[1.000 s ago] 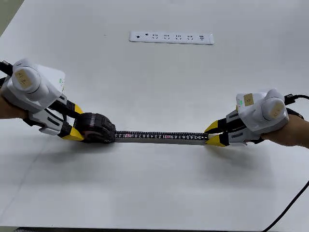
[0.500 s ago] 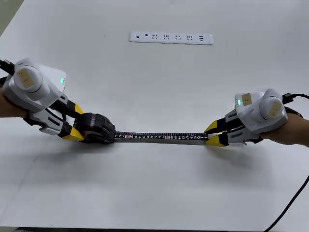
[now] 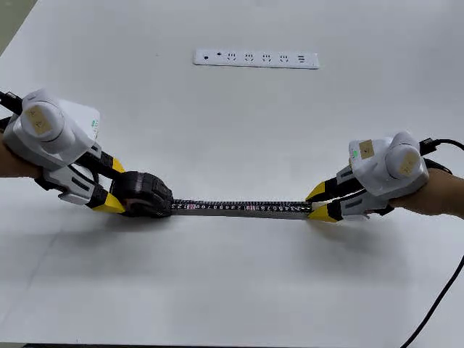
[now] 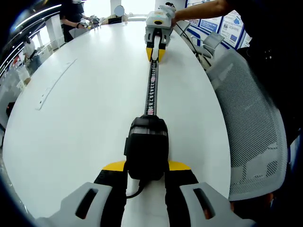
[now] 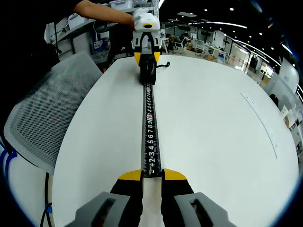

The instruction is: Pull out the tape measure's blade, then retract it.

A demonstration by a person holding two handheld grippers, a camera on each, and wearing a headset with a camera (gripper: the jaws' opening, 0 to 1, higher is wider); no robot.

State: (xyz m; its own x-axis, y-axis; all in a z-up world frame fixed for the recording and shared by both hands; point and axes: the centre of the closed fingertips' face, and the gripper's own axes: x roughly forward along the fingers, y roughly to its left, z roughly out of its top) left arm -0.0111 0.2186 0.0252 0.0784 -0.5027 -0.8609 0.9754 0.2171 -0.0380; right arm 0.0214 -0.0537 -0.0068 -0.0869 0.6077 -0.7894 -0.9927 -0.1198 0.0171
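cable [image 3: 435, 304]: dark lead at 5 o'clock in the head view, leaving the near edge of the table [image 3: 232, 123]; well apart from the work.
left gripper [image 3: 114, 185]: at 9 o'clock in the head view; jaws closed on the flanks of the tape measure case [image 3: 143, 192]. In the left gripper view the yellow tips sit one on each side of the case. Judged purpose: to anchor the case against the pull.
tape measure case: black, resting on the table at 9 o'clock, its mouth turned toward 3 o'clock so that the blade leaves in a straight line.
blade [image 3: 243, 206]: drawn out, running along the table from the case to the right gripper [image 3: 319, 202], printed face up. The lowest numerals lie at the right gripper's end.
right gripper: at 3 o'clock in the head view; jaws pinched on the blade's free end. In the right gripper view the tip lies between the two yellow pads. Judged purpose: a hold at the very end lets the spring be resisted, then paid back.
mesh chair [image 4: 255, 142]: beside the table, at 3 o'clock in the left gripper view.
stage: extension appears done or nearly so; retraction not yet done.
next move: judged to need the right gripper to travel toward 9 o'clock in line with the blade; a skewed return could buckle it.
power strip [image 3: 256, 57]: white, flat on the table at 12 o'clock, far from both grippers.
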